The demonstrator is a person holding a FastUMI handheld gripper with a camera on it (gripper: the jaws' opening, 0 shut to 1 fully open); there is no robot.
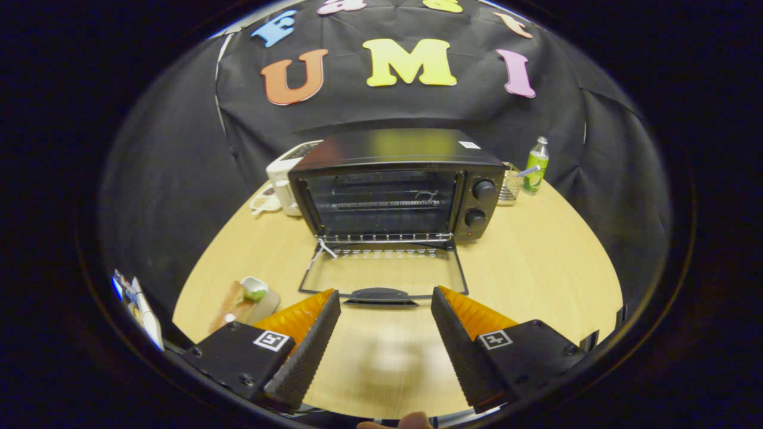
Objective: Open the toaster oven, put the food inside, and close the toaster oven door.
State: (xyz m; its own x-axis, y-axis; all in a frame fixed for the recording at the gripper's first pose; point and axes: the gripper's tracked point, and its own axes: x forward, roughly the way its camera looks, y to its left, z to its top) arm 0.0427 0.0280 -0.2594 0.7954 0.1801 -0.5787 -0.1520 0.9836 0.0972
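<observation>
Hovering with jaws spread, empty, over black toaster oven's [396, 190] dropped glass door [384, 271]; risking clipping door handle [381, 295] when swinging toward wooden board of food [238, 304].

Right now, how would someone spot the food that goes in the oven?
Start at the black toaster oven with its door folded down onto the table. The open tongs hover just short of that door. The food lies left of them on a small board, brown with a green bit.
</observation>
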